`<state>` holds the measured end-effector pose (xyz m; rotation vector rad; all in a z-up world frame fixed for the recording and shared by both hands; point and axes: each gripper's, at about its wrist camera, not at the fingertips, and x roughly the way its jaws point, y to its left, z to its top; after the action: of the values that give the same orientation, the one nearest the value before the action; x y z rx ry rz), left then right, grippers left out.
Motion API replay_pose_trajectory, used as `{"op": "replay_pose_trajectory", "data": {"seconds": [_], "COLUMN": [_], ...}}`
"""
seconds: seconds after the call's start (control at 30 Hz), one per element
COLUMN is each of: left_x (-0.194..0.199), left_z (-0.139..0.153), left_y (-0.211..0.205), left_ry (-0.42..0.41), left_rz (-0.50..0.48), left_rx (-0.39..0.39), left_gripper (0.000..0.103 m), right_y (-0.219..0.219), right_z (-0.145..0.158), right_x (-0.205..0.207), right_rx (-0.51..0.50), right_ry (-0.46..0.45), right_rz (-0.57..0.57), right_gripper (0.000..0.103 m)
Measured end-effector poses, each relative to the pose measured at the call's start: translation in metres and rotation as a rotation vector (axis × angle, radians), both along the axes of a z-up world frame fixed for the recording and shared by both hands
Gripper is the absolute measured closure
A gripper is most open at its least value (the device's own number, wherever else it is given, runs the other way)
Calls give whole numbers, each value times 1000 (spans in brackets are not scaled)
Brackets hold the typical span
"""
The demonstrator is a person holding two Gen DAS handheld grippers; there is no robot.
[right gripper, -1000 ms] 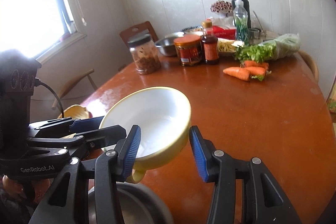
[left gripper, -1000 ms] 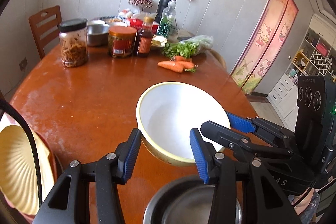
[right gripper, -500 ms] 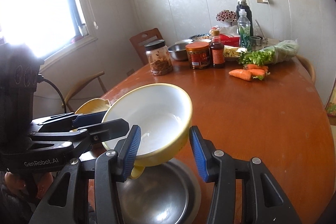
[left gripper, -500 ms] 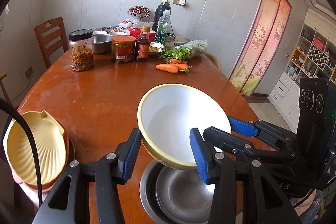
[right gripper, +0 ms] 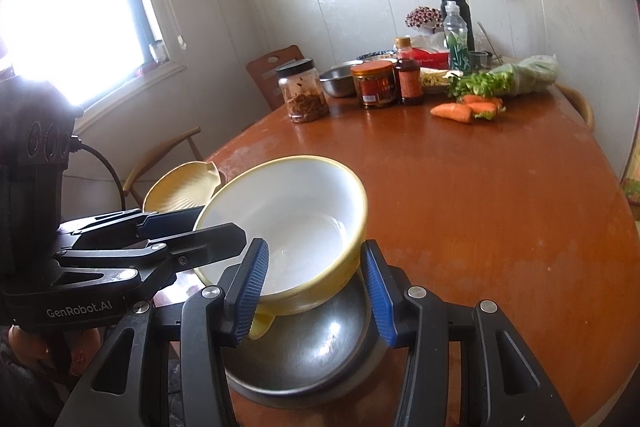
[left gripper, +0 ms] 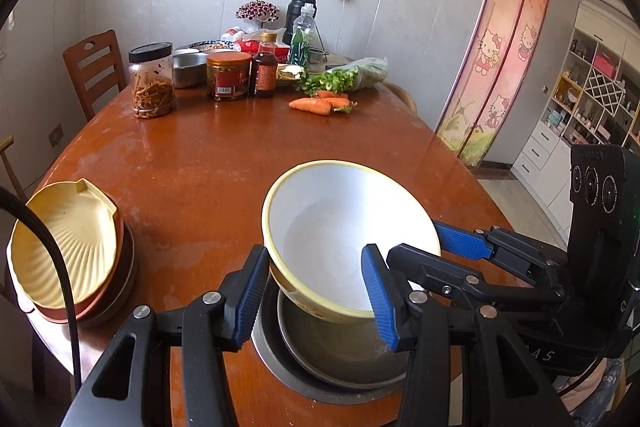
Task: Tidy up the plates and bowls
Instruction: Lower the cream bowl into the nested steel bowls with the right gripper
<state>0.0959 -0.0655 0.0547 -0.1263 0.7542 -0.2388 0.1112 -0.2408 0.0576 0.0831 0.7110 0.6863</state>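
Observation:
A white bowl with a yellow rim [left gripper: 344, 227] [right gripper: 296, 211] hangs tilted, held from both sides. My left gripper [left gripper: 314, 295] is shut on its near-left wall, one finger inside and one outside. My right gripper [right gripper: 314, 291] is shut on the opposite wall and shows at the right of the left wrist view [left gripper: 414, 245]. Directly under the bowl lies a steel bowl [left gripper: 340, 359] [right gripper: 304, 355] at the table's near edge; whether the two touch I cannot tell. A yellow shell-shaped plate [left gripper: 68, 239] [right gripper: 180, 187] tops a stack of plates at the near left.
At the far end of the brown table [left gripper: 208, 163] stand jars [left gripper: 152, 83], a sauce bottle [left gripper: 264, 69], another steel bowl [left gripper: 188, 67], carrots [left gripper: 316, 105] and greens [left gripper: 344, 77]. A wooden chair [left gripper: 94, 67] stands at the far left. A cable [left gripper: 60, 267] crosses the plate stack.
Both grippers have carried the bowl back toward the table's near edge. The steel bowl below has come fully into view under it, and the plate stack now shows more fully.

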Motion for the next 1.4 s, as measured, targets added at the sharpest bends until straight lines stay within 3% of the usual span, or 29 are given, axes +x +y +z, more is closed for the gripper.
{"op": "replay_pose_trajectory", "data": {"seconds": [0.43, 1.4], "left_x": [-3, -7], "left_z": [-7, -20], "left_y": [-7, -7], "left_ry": [2, 37], "left_rz": [-7, -27], "left_rx": [42, 53], "left_gripper": [56, 56], "right_y": [-6, -2], "right_z": [-7, -15], "right_x": [-9, -7], "right_rx": [8, -11], "right_ry": [-2, 27], "right_rz": [2, 5], "right_gripper": [53, 53]}}
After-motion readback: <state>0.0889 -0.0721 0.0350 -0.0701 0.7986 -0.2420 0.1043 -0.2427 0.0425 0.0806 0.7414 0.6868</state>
